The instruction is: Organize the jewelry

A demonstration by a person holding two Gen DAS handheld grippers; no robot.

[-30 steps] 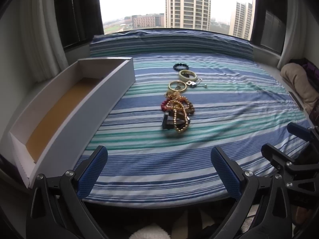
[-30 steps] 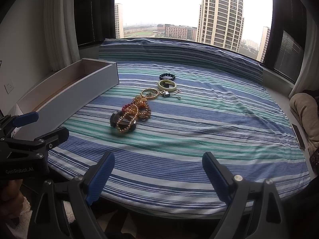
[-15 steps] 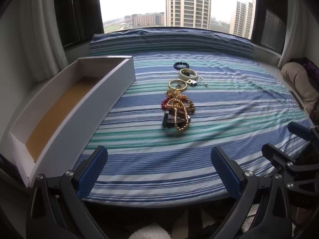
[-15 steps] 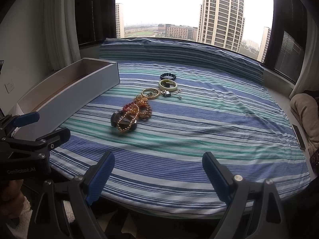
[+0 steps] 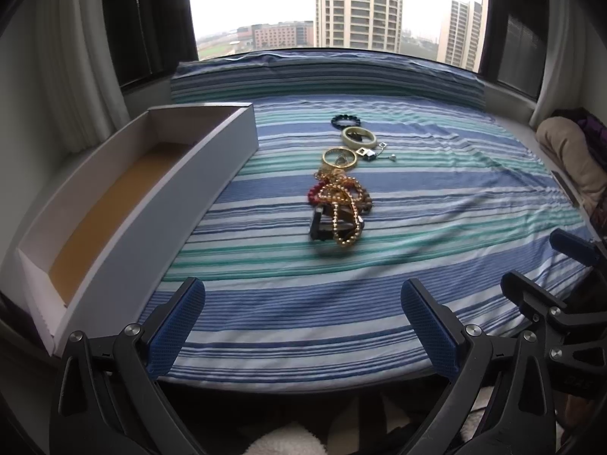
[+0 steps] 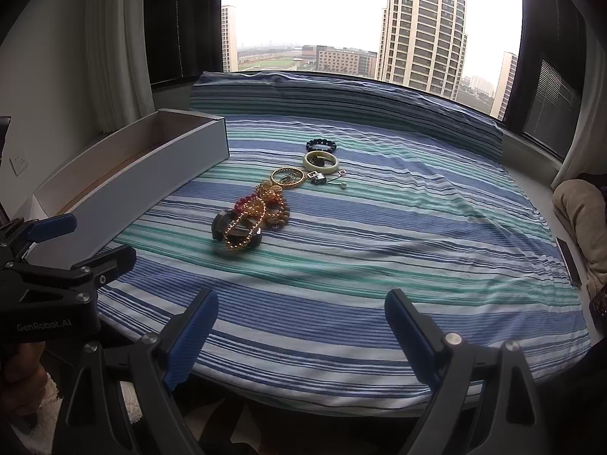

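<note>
A row of jewelry lies mid-bed on the striped sheet: a gold bead chain (image 5: 345,220) (image 6: 242,229) over a dark bracelet, red and amber beads (image 5: 334,189), a gold bangle (image 5: 339,156) (image 6: 287,177), a pale bangle (image 5: 358,136) (image 6: 321,162), a dark bead bracelet (image 5: 344,120) (image 6: 321,145) and small earrings (image 5: 373,153). A long white box (image 5: 151,204) (image 6: 159,174) with a tan floor sits at the left, nothing in it. My left gripper (image 5: 301,324) and right gripper (image 6: 301,326) hover open at the bed's near edge, well short of the jewelry.
The striped bed (image 5: 436,208) runs back to a window with curtains on both sides. A beige cushion (image 5: 569,155) lies at the right edge. The other gripper shows at each view's side, with a hand (image 6: 19,371) under the left one.
Both views have crept slightly forward toward the jewelry. Nothing on the bed has moved and both grippers stay open.
</note>
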